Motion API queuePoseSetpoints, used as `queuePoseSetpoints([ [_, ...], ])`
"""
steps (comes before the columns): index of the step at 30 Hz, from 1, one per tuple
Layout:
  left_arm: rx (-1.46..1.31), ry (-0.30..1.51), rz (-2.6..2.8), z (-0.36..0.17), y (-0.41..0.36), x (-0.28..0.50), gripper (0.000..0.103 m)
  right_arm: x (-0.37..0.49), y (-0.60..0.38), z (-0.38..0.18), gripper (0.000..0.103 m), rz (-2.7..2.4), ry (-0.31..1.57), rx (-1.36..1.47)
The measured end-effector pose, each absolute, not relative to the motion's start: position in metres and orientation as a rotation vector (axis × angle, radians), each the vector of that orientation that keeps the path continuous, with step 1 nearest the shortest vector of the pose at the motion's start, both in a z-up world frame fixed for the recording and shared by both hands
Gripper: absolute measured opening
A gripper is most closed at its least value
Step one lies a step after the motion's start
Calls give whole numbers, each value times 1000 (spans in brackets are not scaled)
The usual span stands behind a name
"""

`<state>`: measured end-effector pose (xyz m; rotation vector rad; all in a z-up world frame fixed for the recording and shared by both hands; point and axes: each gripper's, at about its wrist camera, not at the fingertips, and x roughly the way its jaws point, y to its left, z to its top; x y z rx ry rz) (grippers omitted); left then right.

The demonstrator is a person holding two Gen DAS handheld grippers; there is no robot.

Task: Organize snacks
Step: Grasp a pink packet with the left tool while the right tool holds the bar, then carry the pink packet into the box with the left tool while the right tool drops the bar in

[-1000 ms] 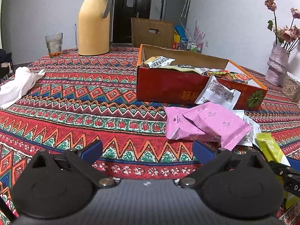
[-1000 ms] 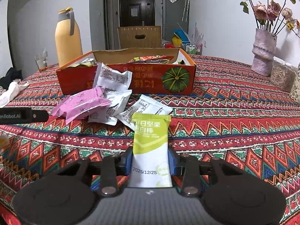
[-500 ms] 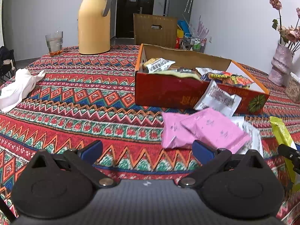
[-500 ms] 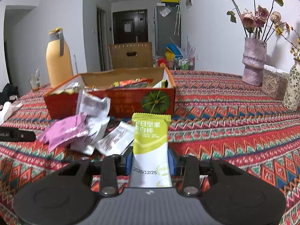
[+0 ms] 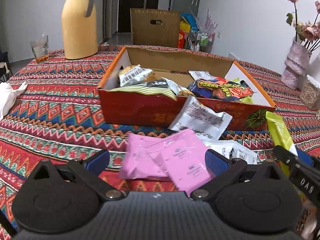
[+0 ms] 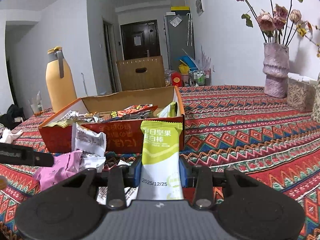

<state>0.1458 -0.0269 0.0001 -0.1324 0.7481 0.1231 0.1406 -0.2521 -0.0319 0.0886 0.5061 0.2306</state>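
On the patterned tablecloth (image 5: 52,120) a red box (image 5: 140,112) was seen, top open, filled with mixed snack packets (image 5: 220,89). Against its front wall a white packet (image 5: 200,119) was propped, tilted. Just before that, two pink packets (image 5: 166,160) were lying overlapped on the cloth, with more white packets (image 5: 238,153) beside them to the right.

Left gripper (image 5: 158,160) was held wide open, nothing gripped; the pink packets were seen between its blue pads (image 5: 99,161), contact not determinable.

Right gripper (image 6: 160,172) was clamped on a green bar (image 6: 160,156), held upright between the pads, date print facing the camera. The bar was raised off the cloth, in front of the box's right front corner, outside the box. From the left wrist view the same bar (image 5: 280,136) was seen at the right edge, near the box's pumpkin print (image 5: 255,118).

Behind the box, a yellow thermos (image 5: 79,22) and a glass (image 5: 39,49) were noted at the far left, a vase (image 6: 276,72) with dried roses at the far right, a white cloth (image 5: 8,96) at the left edge.
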Motion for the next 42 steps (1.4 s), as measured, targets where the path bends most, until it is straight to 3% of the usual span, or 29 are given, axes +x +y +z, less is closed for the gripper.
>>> queuePoseSetpoints([
  [17, -173, 845, 221, -19, -50, 179, 103, 138, -250, -41, 37, 289, 517, 115],
  [23, -152, 833, 224, -19, -51, 173, 89, 138, -249, -42, 36, 283, 517, 108],
  [28, -114, 807, 216, -17, -52, 167, 66, 137, -247, -41, 37, 276, 515, 94],
  [42, -73, 762, 173, -12, -49, 151, 63, 128, -242, -30, 37, 277, 485, 47],
])
